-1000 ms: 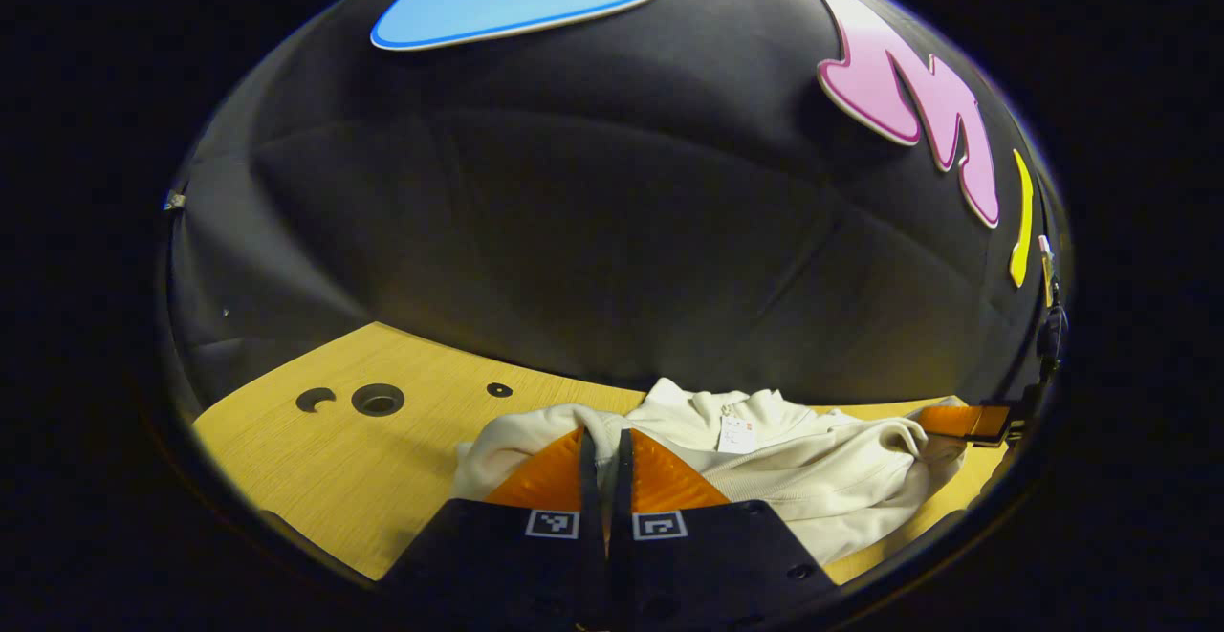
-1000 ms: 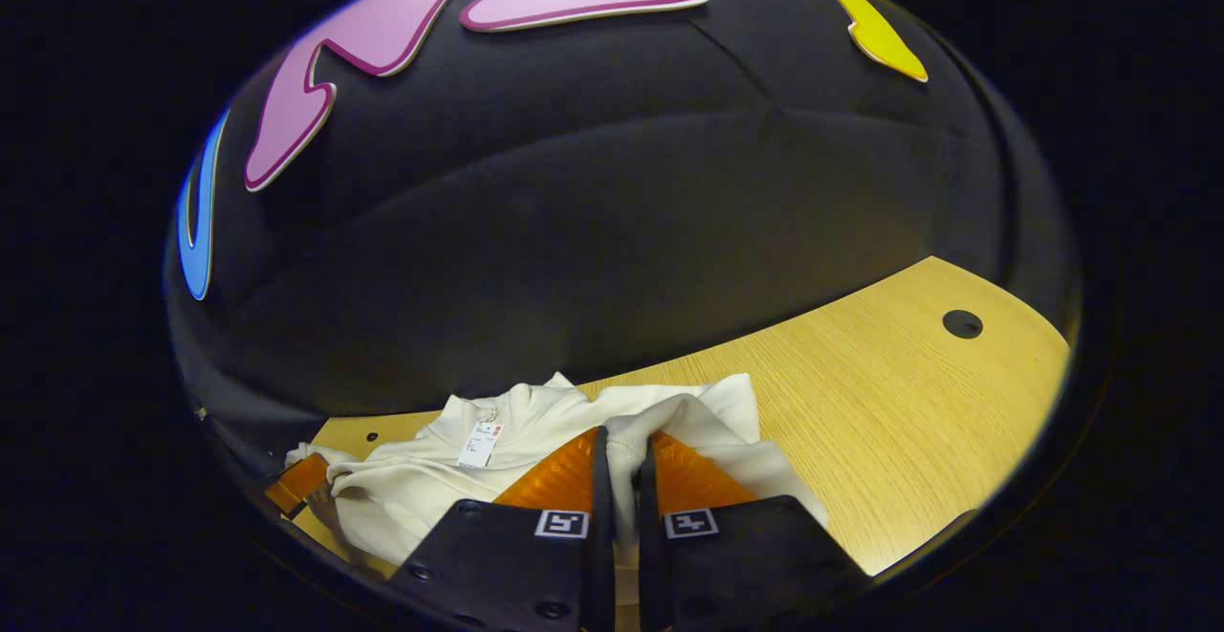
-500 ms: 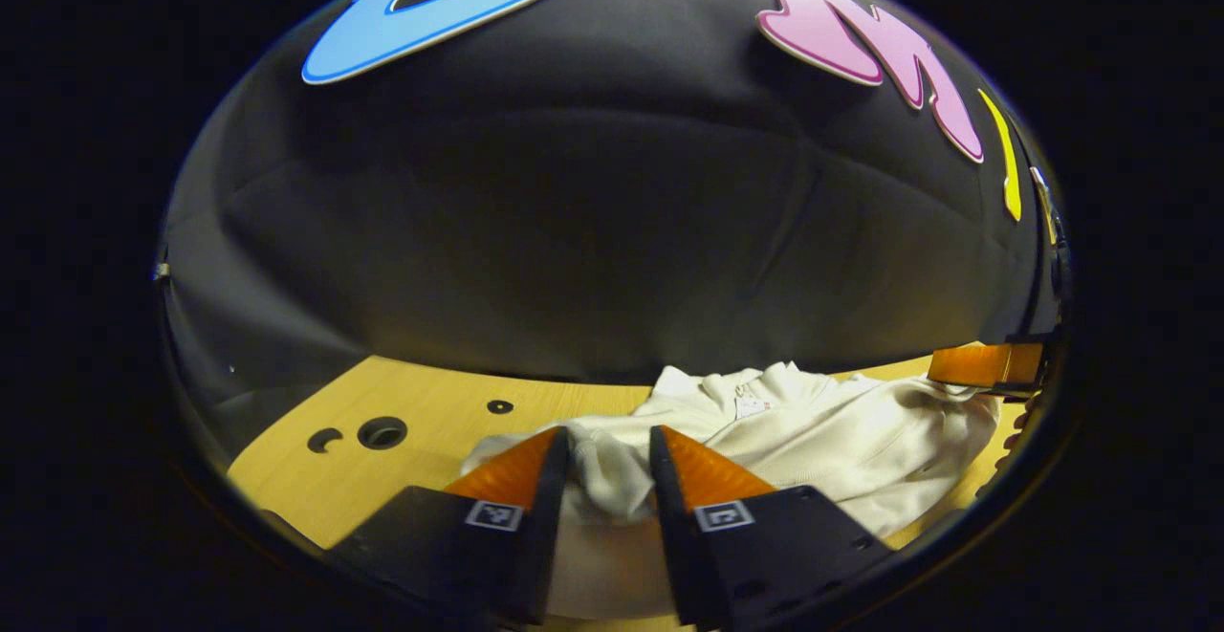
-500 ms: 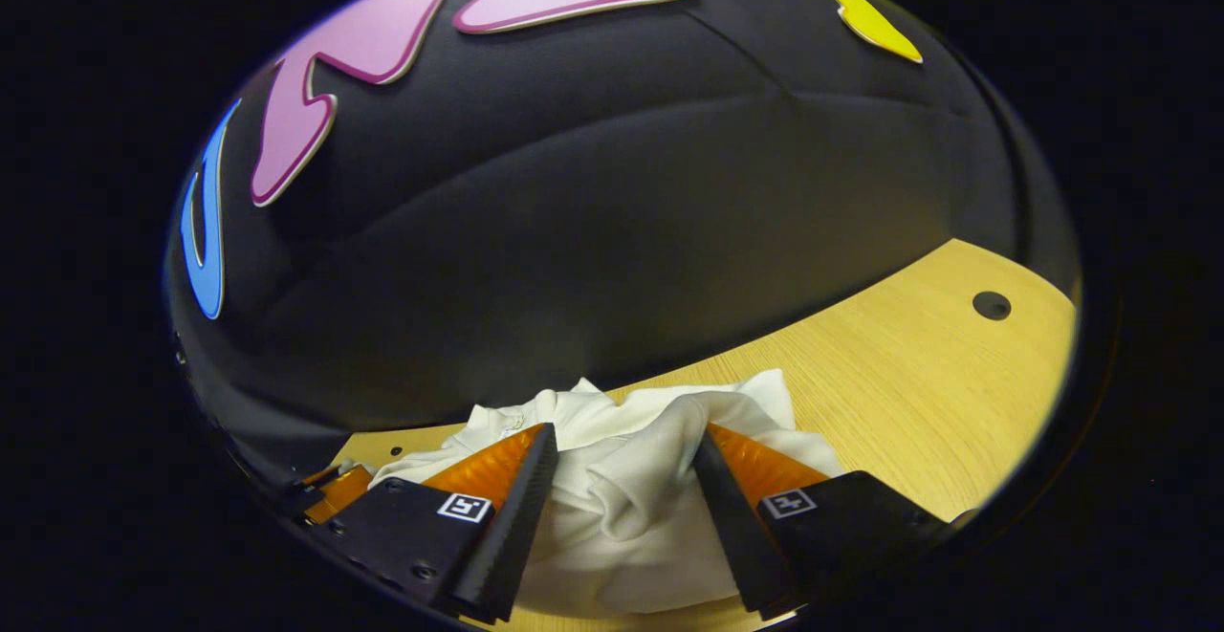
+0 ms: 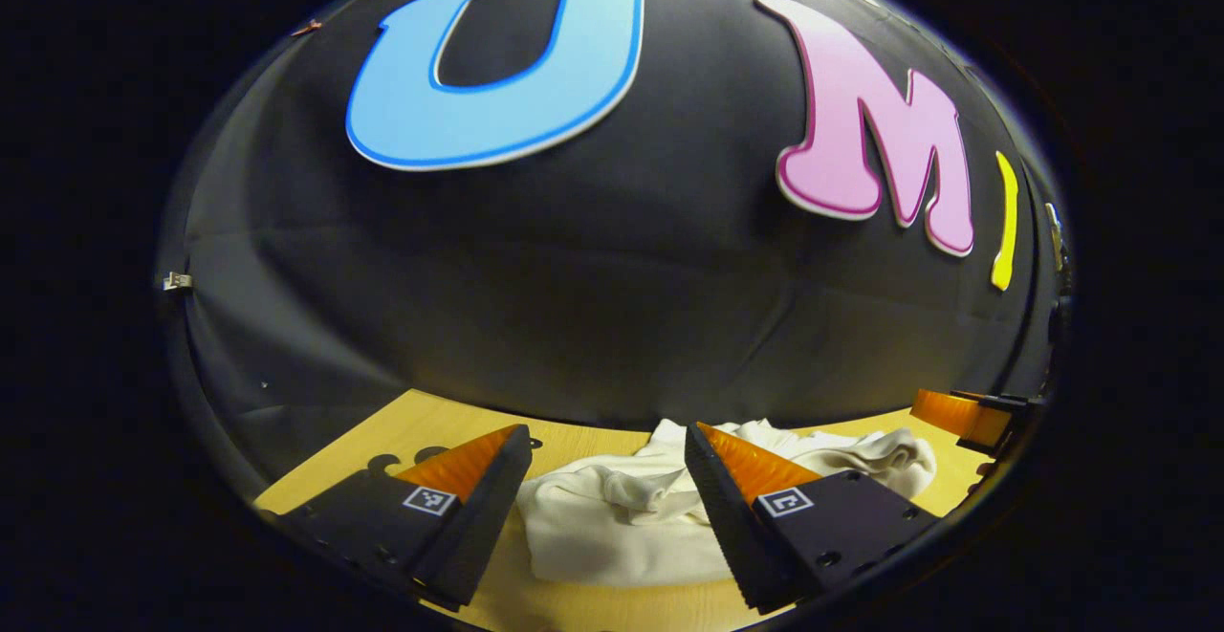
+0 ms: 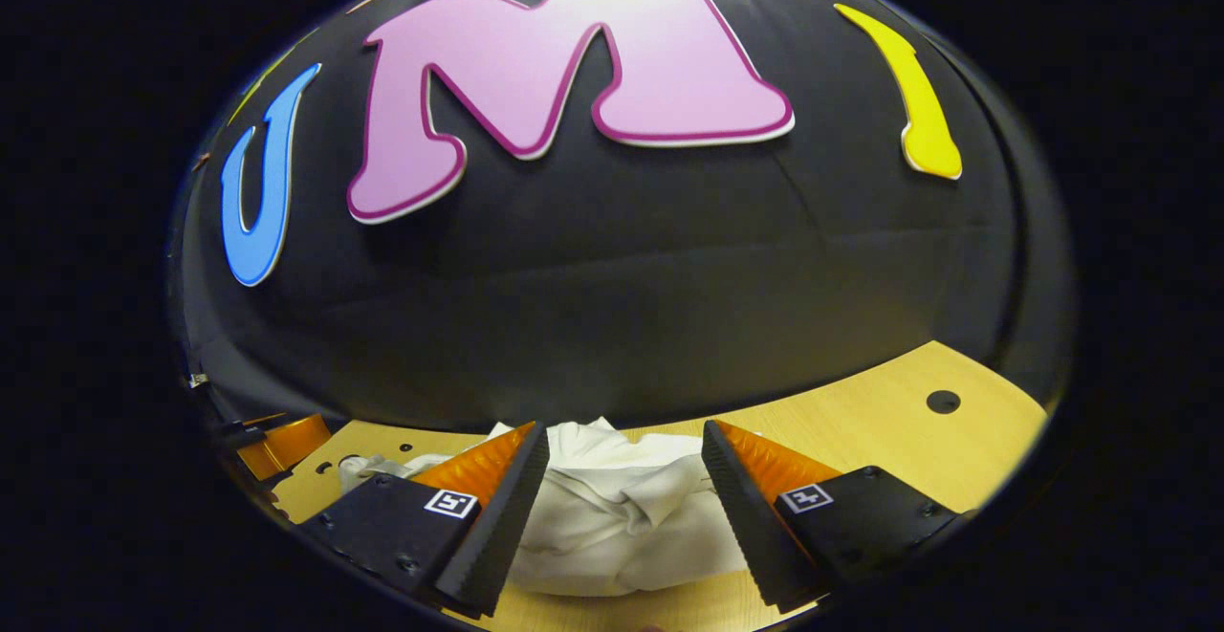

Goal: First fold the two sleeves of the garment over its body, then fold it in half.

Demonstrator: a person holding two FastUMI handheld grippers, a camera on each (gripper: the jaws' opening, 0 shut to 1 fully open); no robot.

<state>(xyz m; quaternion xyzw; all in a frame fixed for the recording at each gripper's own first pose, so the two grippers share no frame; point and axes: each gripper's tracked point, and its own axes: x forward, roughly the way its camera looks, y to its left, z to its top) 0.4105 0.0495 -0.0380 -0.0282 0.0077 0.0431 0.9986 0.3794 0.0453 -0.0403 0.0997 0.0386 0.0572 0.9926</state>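
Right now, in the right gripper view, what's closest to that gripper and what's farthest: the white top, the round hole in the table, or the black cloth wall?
1. White top, between the open fingers.
2. Round hole, on the table farther right.
3. Black cloth wall, behind the table.

A wooden table (image 6: 889, 431) carries a bunched cream garment (image 6: 622, 517).

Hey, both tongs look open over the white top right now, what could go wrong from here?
1. The garment lies bunched and creased on the table, so the fold may end up crooked.
2. With the left tongs and right tongs open, closing again could pinch several layers.
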